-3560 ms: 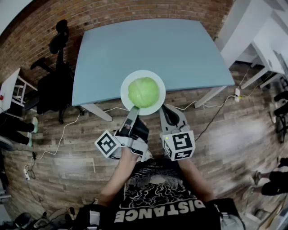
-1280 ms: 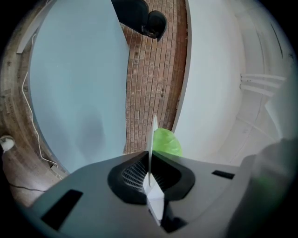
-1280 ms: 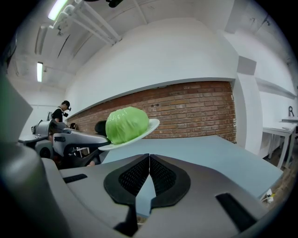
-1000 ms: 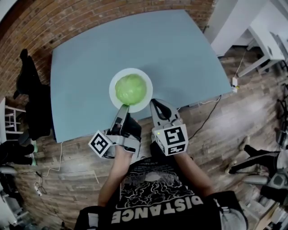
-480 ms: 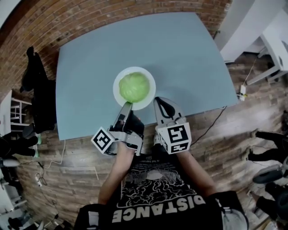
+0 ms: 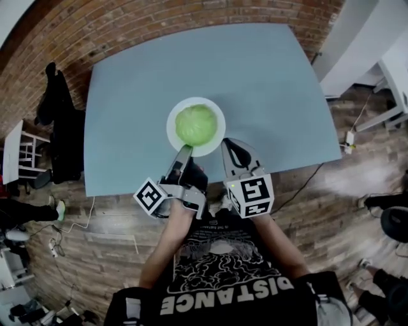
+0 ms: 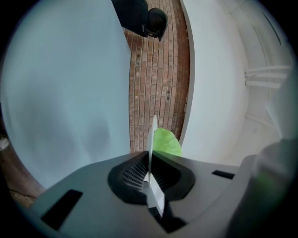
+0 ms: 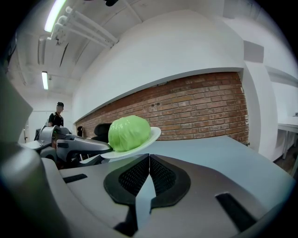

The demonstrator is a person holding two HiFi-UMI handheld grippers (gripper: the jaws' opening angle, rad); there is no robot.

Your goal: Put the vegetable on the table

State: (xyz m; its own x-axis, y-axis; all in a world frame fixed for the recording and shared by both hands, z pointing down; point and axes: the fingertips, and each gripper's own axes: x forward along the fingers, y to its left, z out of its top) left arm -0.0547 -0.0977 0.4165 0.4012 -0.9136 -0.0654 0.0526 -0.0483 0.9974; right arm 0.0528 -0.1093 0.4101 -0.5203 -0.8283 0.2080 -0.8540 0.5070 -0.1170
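Observation:
A round green cabbage (image 6: 196,125) sits on a white plate (image 6: 215,141) that is held slightly tilted above the blue table (image 6: 268,76), near its front edge. My left gripper (image 6: 184,151) is shut on the plate's near rim; in the left gripper view the plate (image 7: 153,132) shows edge-on between the jaws, with the cabbage (image 7: 165,143) behind it. My right gripper (image 6: 229,144) is shut and empty, just right of the plate and apart from it. In the right gripper view the cabbage (image 8: 129,133) and plate (image 8: 152,136) hang to the left, above the closed right gripper (image 8: 149,159).
A black chair with dark clothing (image 6: 60,121) stands at the table's left end. White desks (image 6: 382,44) are at the right. A brick wall (image 6: 159,19) runs behind the table. Cables (image 6: 76,223) lie on the wooden floor. A person (image 8: 57,117) stands far off.
The plate with the cabbage has moved from the table's front edge to farther in over the tabletop, both grippers moving with it. The grips are unchanged.

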